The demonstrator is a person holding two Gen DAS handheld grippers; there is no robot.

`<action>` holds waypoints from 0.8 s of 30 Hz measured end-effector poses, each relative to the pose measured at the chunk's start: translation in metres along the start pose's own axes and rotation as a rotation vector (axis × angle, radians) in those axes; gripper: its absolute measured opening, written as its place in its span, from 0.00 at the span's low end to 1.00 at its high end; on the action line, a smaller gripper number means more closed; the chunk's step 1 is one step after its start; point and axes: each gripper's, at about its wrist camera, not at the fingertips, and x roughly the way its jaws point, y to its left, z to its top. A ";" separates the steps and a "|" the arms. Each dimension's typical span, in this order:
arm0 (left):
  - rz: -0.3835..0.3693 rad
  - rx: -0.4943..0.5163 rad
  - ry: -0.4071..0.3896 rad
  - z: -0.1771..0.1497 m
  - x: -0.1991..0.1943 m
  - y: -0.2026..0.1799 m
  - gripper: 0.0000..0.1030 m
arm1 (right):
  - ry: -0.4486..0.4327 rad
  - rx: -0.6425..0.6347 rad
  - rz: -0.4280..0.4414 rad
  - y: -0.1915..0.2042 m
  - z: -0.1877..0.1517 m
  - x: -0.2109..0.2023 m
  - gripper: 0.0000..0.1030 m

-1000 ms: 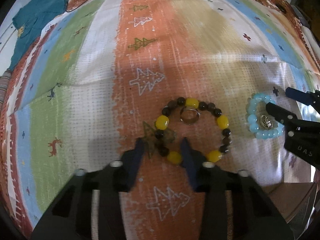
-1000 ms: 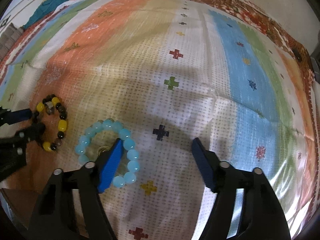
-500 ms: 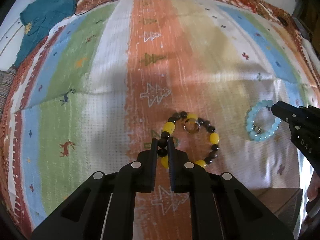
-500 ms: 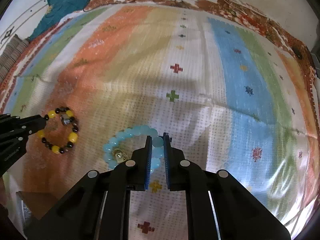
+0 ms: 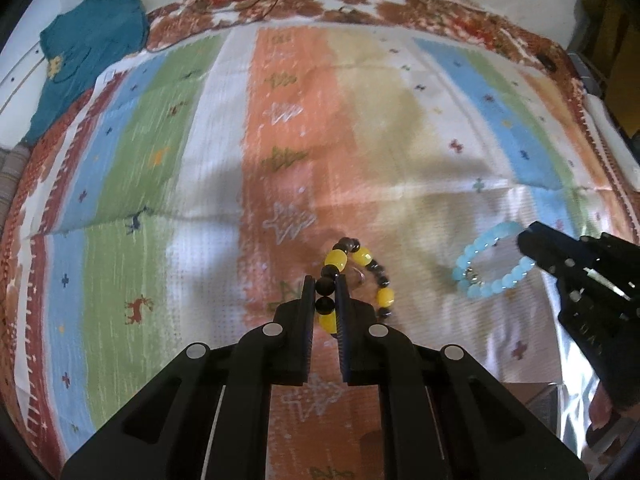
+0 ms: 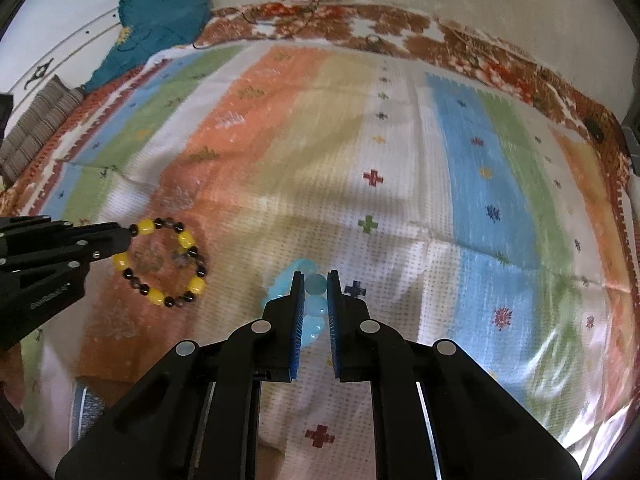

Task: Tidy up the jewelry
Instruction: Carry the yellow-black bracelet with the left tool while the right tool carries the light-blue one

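Observation:
A bracelet of yellow and dark beads [image 5: 362, 258] hangs from my left gripper [image 5: 325, 286], which is shut on its near side, pads pinching two dark beads. In the right wrist view the same yellow bracelet [image 6: 192, 286] dangles from the left gripper [image 6: 126, 236] at the left edge. A pale blue bead bracelet [image 6: 314, 308] is pinched in my right gripper [image 6: 313, 280], shut on it. From the left wrist view the blue bracelet [image 5: 486, 250] hangs off the right gripper [image 5: 524, 238] at the right, lifted off the cloth.
A striped, patterned cloth [image 5: 160, 184] covers the surface under both grippers. A teal garment [image 5: 88, 36] lies at the far left corner. A striped cushion [image 6: 36, 128] sits at the left edge. A brown box corner [image 6: 104, 388] shows near the bottom left.
Both grippers went from open around the bracelets to shut on them, then rose. The yellow and the blue bracelet have come up off the cloth and now hang from the fingers.

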 end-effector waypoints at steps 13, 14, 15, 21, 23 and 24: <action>-0.006 0.058 -0.055 0.000 -0.033 -0.020 0.09 | -0.060 0.003 0.009 0.006 -0.003 -0.031 0.12; -0.003 0.062 -0.054 -0.002 -0.035 -0.019 0.09 | -0.062 0.005 0.010 0.007 -0.004 -0.033 0.12; 0.002 0.067 -0.055 -0.005 -0.037 -0.019 0.09 | -0.067 0.009 0.004 0.007 -0.005 -0.036 0.12; -0.008 0.031 -0.066 -0.016 -0.056 -0.010 0.09 | -0.095 0.022 -0.019 0.006 -0.010 -0.051 0.12; -0.019 0.028 -0.079 -0.018 -0.064 -0.011 0.09 | -0.100 0.025 -0.012 0.006 -0.012 -0.056 0.12; -0.023 0.027 -0.086 -0.020 -0.068 -0.011 0.09 | -0.102 0.025 -0.009 0.007 -0.012 -0.058 0.12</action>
